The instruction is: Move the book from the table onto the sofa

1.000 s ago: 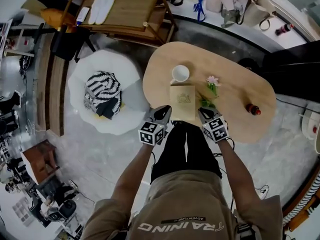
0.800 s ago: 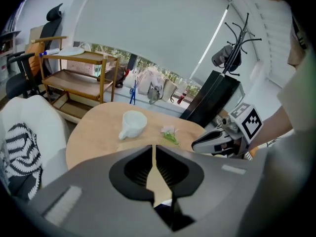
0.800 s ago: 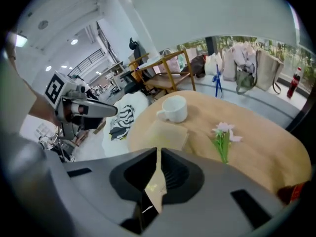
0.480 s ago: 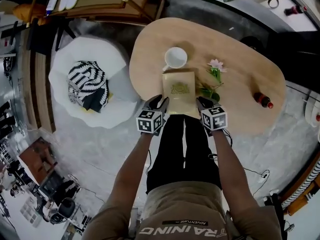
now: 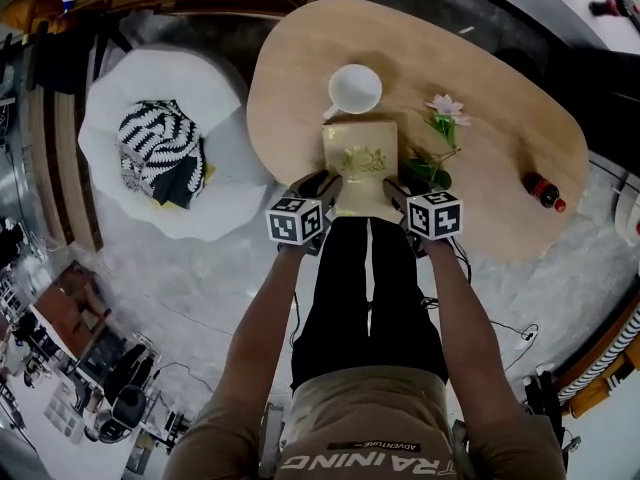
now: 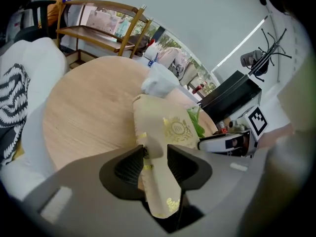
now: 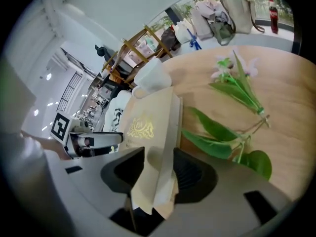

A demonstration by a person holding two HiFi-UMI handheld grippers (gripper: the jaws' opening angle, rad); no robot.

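Left gripper [image 6: 155, 154]: jaws apart, had just been opening. They straddled the near left edge of the book [image 6: 165, 127], which sat in the gap between the pads.
Right gripper [image 7: 159, 157]: same, jaws apart, had just been opening, with the book's near right corner between them.
Both grippers pointed steeply down, 1 on each side of the book's near end, marker cubes toward the person.
The book, cream with a gold crest, lay flat on the table [image 5: 300, 78] at its near edge, long side running away from the person.
1 white cup [image 5: 355, 88] stood just beyond the book's far end.
1 flower [image 5: 441, 133] with green leaves lay just right of the book, and 1 dark bottle [image 5: 543, 190] lay well apart, further right.
The white sofa [image 5: 205, 93] stood left of the table, holding 1 striped cushion [image 5: 158, 153].
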